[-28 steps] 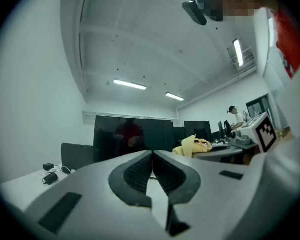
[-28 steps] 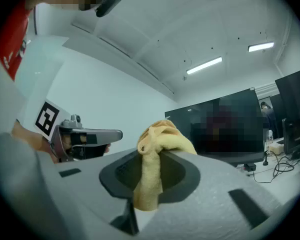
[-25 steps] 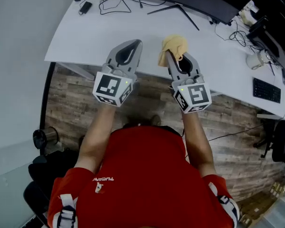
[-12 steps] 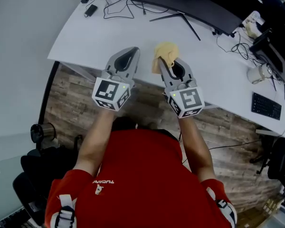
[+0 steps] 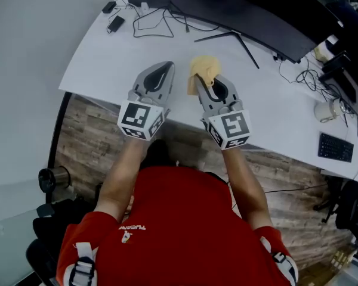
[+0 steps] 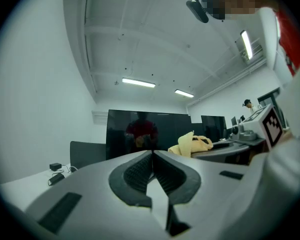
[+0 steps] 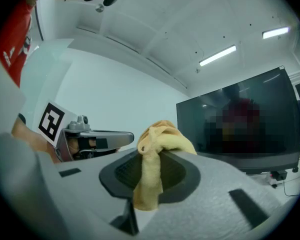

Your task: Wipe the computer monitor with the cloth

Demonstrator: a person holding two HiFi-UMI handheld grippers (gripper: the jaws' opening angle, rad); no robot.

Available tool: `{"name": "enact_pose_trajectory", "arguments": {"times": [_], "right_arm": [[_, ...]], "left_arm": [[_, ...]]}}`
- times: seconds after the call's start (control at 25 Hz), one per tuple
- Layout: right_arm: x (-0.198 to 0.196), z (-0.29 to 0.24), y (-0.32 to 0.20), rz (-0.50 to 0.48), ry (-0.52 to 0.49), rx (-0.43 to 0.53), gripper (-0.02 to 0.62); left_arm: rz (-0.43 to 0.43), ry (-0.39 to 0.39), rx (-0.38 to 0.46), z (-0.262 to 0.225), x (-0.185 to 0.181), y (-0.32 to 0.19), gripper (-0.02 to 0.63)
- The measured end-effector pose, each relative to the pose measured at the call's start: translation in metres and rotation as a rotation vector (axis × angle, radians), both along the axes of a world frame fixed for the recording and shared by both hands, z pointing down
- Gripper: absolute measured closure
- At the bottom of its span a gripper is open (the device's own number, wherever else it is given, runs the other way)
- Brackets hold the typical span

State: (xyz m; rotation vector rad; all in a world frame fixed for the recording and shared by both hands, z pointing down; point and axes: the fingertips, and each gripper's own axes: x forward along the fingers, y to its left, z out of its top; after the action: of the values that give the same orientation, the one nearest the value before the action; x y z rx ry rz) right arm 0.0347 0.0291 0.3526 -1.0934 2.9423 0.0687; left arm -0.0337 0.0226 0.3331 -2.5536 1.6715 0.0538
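A wide black monitor (image 5: pixel 250 11) stands at the back of the white desk (image 5: pixel 113 46); its dark screen fills the background in the left gripper view (image 6: pixel 145 134) and the right gripper view (image 7: pixel 240 124). My right gripper (image 5: pixel 201 81) is shut on a yellow cloth (image 5: pixel 203 70), which bunches above the jaws and hangs down between them (image 7: pixel 157 151). The left gripper (image 5: pixel 162 65) is beside it, jaws shut with nothing between them (image 6: pixel 152 156). Both are held over the desk's front part, short of the monitor.
Black cables (image 5: pixel 161 19) and small adapters (image 5: pixel 114 22) lie at the desk's back left. The monitor's thin stand legs (image 5: pixel 235 37) spread on the desk. A keyboard (image 5: pixel 336 148), more cables and a white cup (image 5: pixel 325 109) lie at the right. Wooden floor (image 5: pixel 83 136) below.
Both grippers have edged forward and slightly left over the desk toward the monitor; the head view has shifted, showing more of the screen. The cloth stays clamped in the right gripper.
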Motion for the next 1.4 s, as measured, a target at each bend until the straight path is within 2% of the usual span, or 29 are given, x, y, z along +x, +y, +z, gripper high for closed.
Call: {"name": "enact_pose_trajectory", "arguments": {"times": [0.52, 0.76, 1.08, 1.4], "right_arm": [[-0.136, 0.015, -0.133, 0.092, 0.015, -0.085, 0.525], [-0.183, 0.027, -0.181, 0.144, 0.010, -0.123, 0.525], [-0.221, 0.048, -0.239, 0.203, 0.033, -0.153, 0.525], [-0.236, 0.088, -0.294, 0.247, 0.057, -0.234, 0.525]], "left_arm": [[0.087, 0.013, -0.002, -0.001, -0.122, -0.119, 0.597], [0.104, 0.020, 0.007, -0.002, -0.172, -0.160, 0.597], [0.140, 0.015, -0.021, 0.016, -0.203, -0.211, 0.597], [0.164, 0.028, -0.047, 0.034, -0.216, -0.250, 0.597]]}}
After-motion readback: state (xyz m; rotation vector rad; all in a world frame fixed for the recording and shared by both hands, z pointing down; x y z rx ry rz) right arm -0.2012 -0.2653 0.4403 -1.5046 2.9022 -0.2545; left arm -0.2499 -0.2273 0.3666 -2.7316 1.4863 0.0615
